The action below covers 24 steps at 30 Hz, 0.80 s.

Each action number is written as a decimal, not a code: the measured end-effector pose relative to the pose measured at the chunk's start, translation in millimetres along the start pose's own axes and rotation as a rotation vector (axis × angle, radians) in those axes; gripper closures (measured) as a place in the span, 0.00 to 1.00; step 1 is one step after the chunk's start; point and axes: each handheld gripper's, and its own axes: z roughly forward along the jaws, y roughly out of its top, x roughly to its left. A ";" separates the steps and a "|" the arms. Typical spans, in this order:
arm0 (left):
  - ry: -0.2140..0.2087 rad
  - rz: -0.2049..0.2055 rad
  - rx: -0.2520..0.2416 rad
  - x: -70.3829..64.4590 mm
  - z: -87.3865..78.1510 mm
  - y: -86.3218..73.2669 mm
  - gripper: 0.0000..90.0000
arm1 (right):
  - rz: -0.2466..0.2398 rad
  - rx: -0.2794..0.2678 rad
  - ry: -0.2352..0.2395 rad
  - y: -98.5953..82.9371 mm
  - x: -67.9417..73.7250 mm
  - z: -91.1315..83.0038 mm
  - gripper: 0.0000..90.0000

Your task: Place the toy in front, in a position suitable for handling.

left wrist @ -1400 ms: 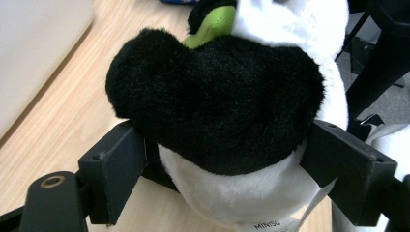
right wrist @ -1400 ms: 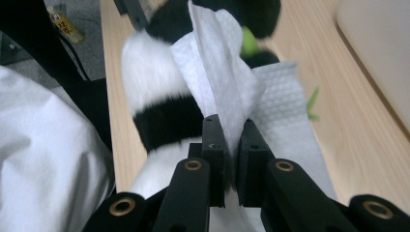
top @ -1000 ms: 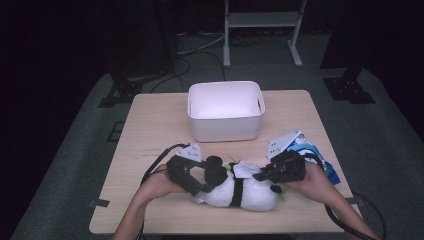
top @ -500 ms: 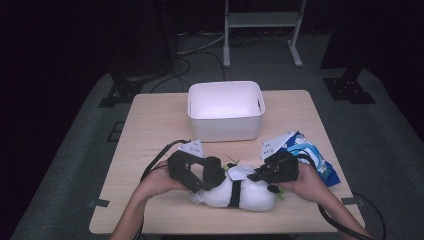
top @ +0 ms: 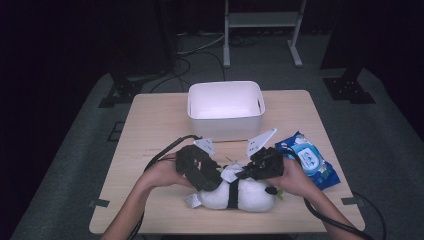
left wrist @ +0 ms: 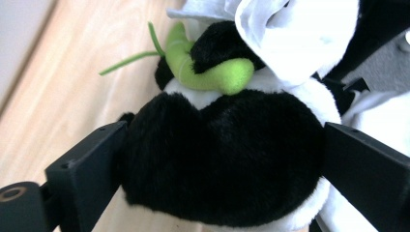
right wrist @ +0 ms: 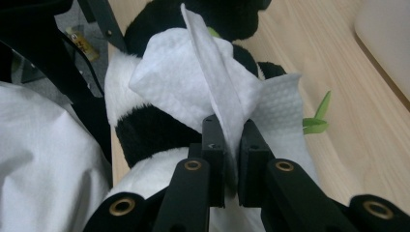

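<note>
A black-and-white panda plush (top: 245,197) lies near the table's front edge. My left gripper (top: 214,181) is shut on its black part (left wrist: 217,183), one jaw pressed into each side. A green bamboo sprig (left wrist: 212,77) sticks out of the plush just beyond. My right gripper (top: 241,175) comes in from the right, shut on a folded white wipe (right wrist: 179,82) that rests against the panda's fur (right wrist: 145,133). The wipe (top: 230,174) sits between the two grippers on top of the plush.
A white bin (top: 225,117) stands at the middle back of the wooden table (top: 155,125). A blue pack of wet wipes (top: 309,159) lies to the right, beside the person's right hand. Cables trail off the front edge.
My right gripper has slid a little to the left over the panda with the wipe in it. The left gripper has kept its hold and hardly moved.
</note>
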 end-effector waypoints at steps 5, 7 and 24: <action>-0.087 -0.021 0.055 0.7 10.9 -2.7 0.07 | -0.016 -0.006 0.011 -2.4 3.5 -0.1 0.93; -0.112 -0.011 0.046 -0.5 12.6 -2.9 0.13 | -0.016 -0.001 0.006 -4.2 7.0 -1.4 0.93; -0.025 0.102 -0.004 -4.9 3.6 0.7 0.46 | 0.017 -0.025 0.009 -7.5 0.1 -8.4 0.93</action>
